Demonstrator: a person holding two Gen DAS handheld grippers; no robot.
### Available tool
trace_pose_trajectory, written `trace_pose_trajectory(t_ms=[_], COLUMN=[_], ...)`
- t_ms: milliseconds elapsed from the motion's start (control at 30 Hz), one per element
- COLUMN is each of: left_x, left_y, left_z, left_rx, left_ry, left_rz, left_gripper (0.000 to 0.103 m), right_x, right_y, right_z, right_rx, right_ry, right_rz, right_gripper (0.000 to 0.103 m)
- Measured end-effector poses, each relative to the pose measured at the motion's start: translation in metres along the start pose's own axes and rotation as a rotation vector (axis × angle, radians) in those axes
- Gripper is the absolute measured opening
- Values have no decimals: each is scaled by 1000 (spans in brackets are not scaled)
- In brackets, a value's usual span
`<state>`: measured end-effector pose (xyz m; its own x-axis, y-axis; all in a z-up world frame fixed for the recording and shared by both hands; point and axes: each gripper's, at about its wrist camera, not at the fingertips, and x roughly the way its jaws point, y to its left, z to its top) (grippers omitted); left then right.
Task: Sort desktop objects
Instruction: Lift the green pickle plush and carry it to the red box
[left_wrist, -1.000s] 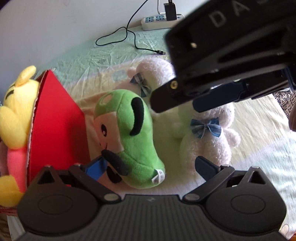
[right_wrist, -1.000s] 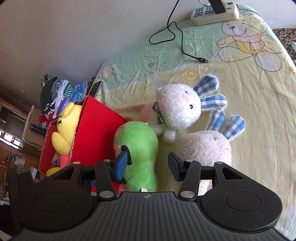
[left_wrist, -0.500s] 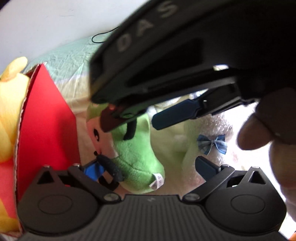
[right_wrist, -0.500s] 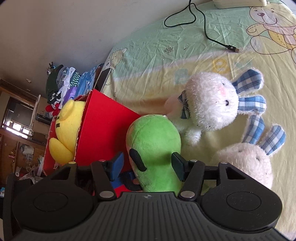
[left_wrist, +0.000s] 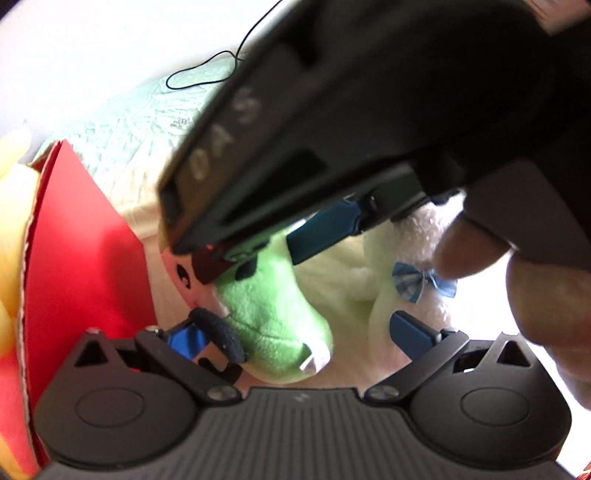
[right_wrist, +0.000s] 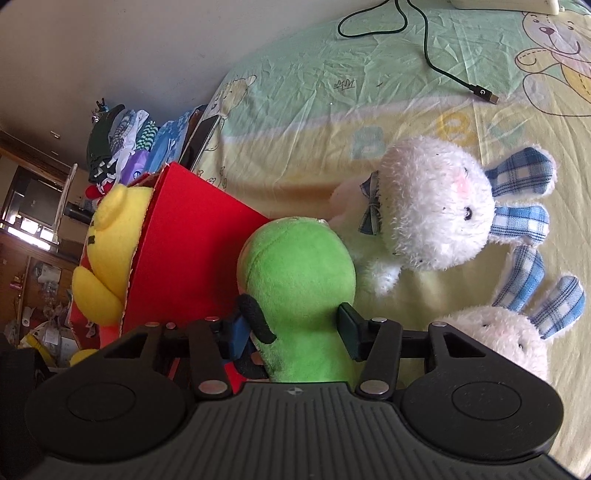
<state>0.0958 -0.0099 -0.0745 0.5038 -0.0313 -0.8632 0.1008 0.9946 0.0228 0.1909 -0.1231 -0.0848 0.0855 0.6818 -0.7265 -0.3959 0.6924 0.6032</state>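
Note:
A green plush toy (right_wrist: 299, 280) lies on the bed sheet against a red box (right_wrist: 192, 236). My right gripper (right_wrist: 293, 332) is open, one finger on each side of the plush's body. In the left wrist view the right gripper's black housing (left_wrist: 332, 129) hangs over the green plush (left_wrist: 269, 310), and its blue finger (left_wrist: 325, 229) shows. My left gripper (left_wrist: 295, 336) is open and low, with the plush's lower end between its fingers, nearer the left one. A yellow plush (right_wrist: 114, 229) sits in the red box (left_wrist: 85, 258).
Two white rabbit plushes (right_wrist: 436, 206) (right_wrist: 498, 332) with blue checked ears lie right of the green one. A black cable (right_wrist: 424, 48) runs across the green sheet (right_wrist: 332, 92). Folded clothes (right_wrist: 122, 144) are stacked beyond the box. A person's hand (left_wrist: 535, 277) holds the right gripper.
My right gripper has come down and forward until its fingers straddle the green plush, and it now fills most of the left wrist view. The left gripper has barely moved.

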Motion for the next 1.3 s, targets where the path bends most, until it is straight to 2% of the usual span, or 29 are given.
trace_pose_trajectory(t_ms=[233,400,533,833,900,1100,1167,1300], left_x=[-16,-28,-25,-18,-23,-43,-49,-67], left_y=[10,6,1,5,1,-4,1,-12], left_z=[0,-7,-1,2,2,-9,-4,-17], left_rx=[-75,-68,-57,-109,-94,-82,-89,-81], left_ry=[-7,-10,-22,-18,-35,-64,-69,-87], left_rz=[-98,-154,-142,-112,-94,-111,-129,-152], left_gripper=[101,102,102,101,95,84,82,82], right_x=[-10,-19,-26,-37,-39,-55,-61,-74], right_y=[-10,-18,-19,-16,-14,-6,-3,8], right_z=[-3,-5,-7,-18,-21,-36,-44,-60], right_rx=[35,78,82,75,73,60,54,40], right_ry=[-9,-24,-41,-50,-55,-82,-88,-98], right_rz=[41,77,70,59,61,43,39,42], right_gripper=[48,47,48,47,47,47,47,47])
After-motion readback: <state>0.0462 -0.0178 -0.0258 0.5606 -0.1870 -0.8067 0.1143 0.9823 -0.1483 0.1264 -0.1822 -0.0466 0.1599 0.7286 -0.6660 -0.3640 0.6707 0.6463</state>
